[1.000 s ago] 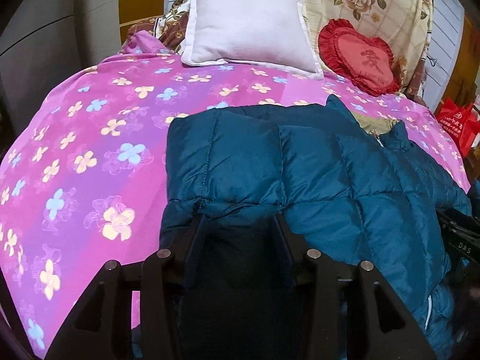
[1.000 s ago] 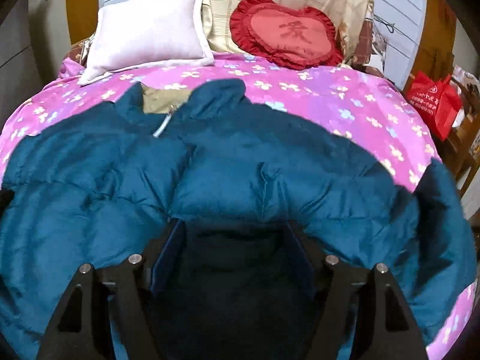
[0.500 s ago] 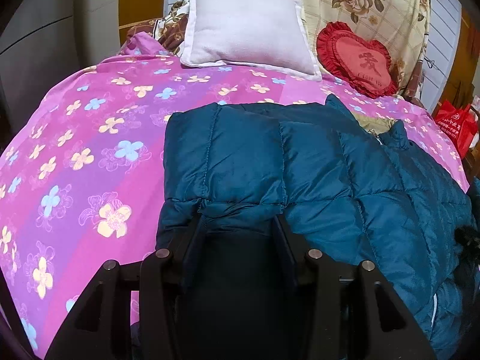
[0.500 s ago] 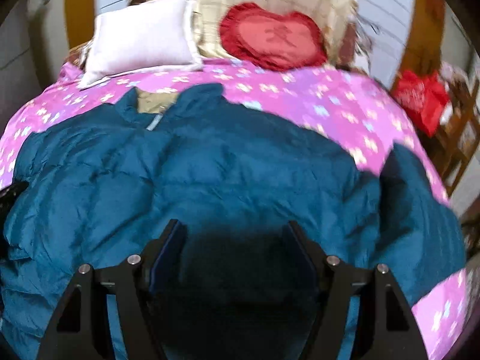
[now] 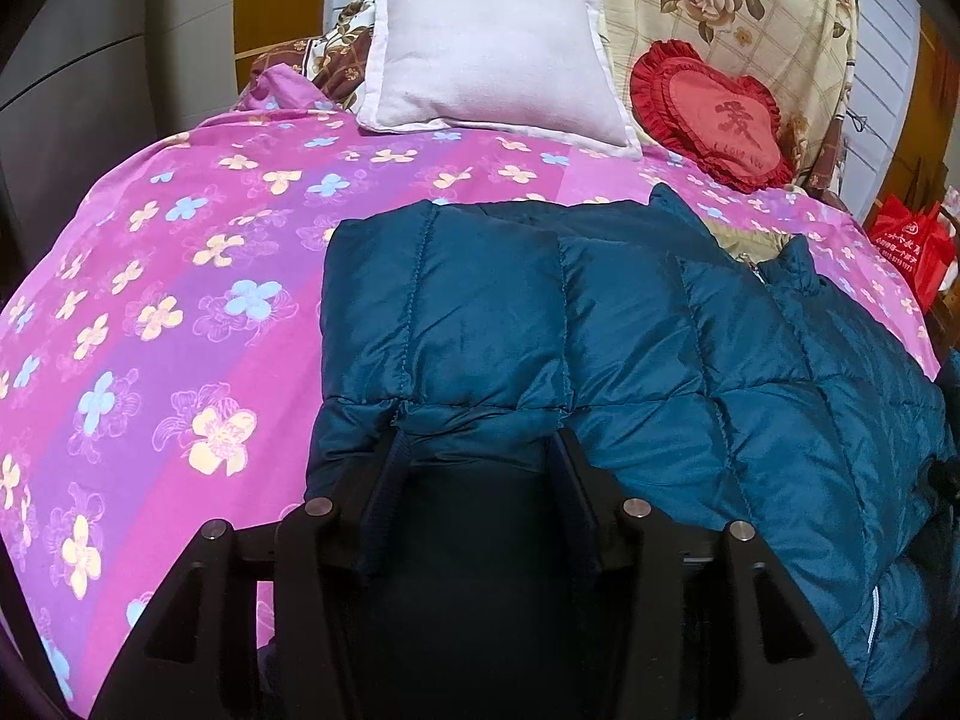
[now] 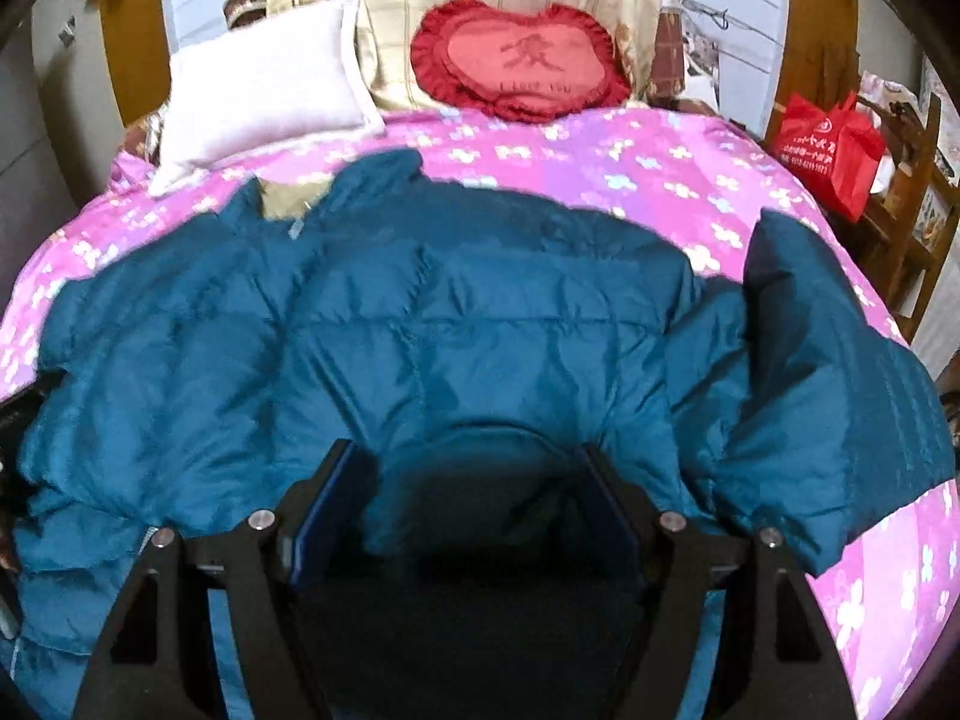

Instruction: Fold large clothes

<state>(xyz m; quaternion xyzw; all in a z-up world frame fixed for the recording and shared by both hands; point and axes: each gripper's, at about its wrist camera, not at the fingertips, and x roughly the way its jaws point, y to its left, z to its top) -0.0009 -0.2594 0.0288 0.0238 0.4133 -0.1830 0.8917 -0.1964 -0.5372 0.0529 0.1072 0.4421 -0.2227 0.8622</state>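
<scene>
- The left claw [image 5: 477, 450] has its two fingers set apart, with a fold of the teal quilted down jacket [image 5: 600, 330] bunched between and over them; whether the pads actually pinch the cloth I cannot tell.
- The right claw [image 6: 474, 462] is likewise spread, with a hump of the same jacket rising between its fingers; a true grip cannot be told here either.
- The jacket lies spread across the pink flower-print bedspread [image 5: 180, 312], collar toward the head of the bed, zip showing.
- Judged from its look, the jacket is light, puffy and soft, its shiny shell likely slippery; it should spring back after folding. A stitched seam or hem edge seems the surest place to take hold, not a smooth padded panel.
- The left wrist view shows the jacket's left side folded to a straight edge, with bare bedspread beside it.
- The right wrist view alone shows the far sleeve [image 6: 840, 372] lying out toward the bed's edge.
- Beyond: a white rectangular pillow [image 5: 486, 54], a red frilled heart-shaped cushion [image 6: 522, 60], and a red shopping bag [image 6: 828, 150] beside the bed.
</scene>
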